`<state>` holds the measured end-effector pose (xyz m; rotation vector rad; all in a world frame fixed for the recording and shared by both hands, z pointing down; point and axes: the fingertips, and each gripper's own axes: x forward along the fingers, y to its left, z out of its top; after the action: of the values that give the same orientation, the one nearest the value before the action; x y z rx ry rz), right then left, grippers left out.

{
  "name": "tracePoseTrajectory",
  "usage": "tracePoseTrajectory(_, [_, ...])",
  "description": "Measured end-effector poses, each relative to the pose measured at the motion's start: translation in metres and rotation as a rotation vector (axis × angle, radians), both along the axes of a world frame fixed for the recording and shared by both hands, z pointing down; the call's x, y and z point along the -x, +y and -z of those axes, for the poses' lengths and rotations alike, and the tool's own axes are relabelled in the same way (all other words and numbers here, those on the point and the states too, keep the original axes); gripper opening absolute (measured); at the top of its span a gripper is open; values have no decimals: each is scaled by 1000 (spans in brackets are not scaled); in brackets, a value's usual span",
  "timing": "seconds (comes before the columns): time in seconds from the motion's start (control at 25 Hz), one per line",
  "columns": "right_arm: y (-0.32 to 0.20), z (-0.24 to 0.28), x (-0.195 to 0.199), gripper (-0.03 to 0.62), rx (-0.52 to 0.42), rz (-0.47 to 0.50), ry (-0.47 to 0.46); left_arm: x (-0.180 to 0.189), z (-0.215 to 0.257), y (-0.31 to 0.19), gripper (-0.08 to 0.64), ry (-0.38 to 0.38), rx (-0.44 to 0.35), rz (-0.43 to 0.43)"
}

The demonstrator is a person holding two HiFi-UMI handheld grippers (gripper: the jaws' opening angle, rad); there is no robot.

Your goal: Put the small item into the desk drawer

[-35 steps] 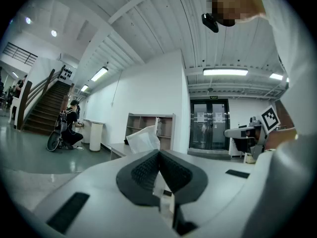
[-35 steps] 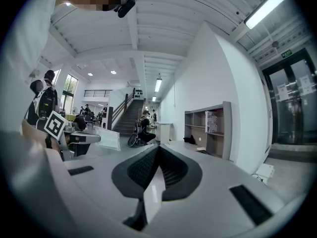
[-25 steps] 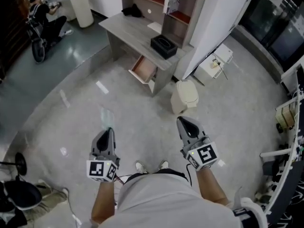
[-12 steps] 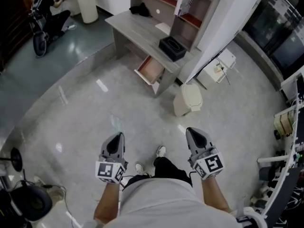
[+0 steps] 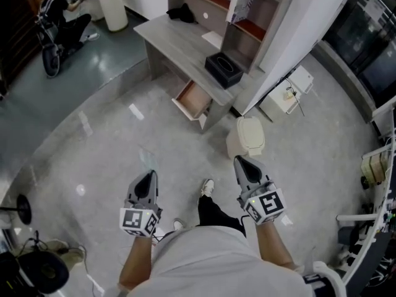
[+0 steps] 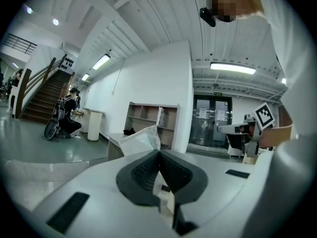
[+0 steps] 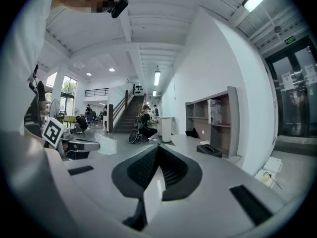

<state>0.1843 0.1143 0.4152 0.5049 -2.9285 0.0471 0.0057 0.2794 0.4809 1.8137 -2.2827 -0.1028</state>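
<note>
Grey ribbed jaws of left gripper (image 5: 148, 174) clenched on small item (image 6: 141, 139): pale, crinkled, translucent packet, probably thin plastic, its corner sticking up past the jaw tips. Right gripper (image 5: 240, 160) closed, nothing between jaws. Change over last second: both grippers carried forward and slightly lower, shoe (image 5: 207, 187) stepped ahead, desk (image 5: 179, 39) a little nearer. Meaning: approach under way, item in transit. Drawer (image 5: 193, 99) already open at desk front, well apart from grippers; placing not begun.
</note>
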Motion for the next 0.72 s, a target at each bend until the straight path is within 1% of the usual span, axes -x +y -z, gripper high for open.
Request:
tracePoseTrajectory(0.12, [-58, 11, 10, 22, -7, 2, -43, 7, 15, -53, 18, -24, -6, 3])
tracePoseTrajectory(0.24, [-114, 19, 18, 21, 12, 6, -77, 13, 40, -101, 18, -46, -8, 10])
tracePoseTrajectory(0.36, [-153, 24, 29, 23, 21, 42, -90, 15, 55, -133, 18, -68, 2, 22])
tracePoseTrajectory(0.52, [-185, 20, 41, 23, 34, 80, -99, 22, 54, -154, 17, -67, 17, 65])
tracePoseTrajectory(0.72, [-188, 8, 54, 23, 76, 126, -81, 31, 57, -160, 17, -66, 21, 107])
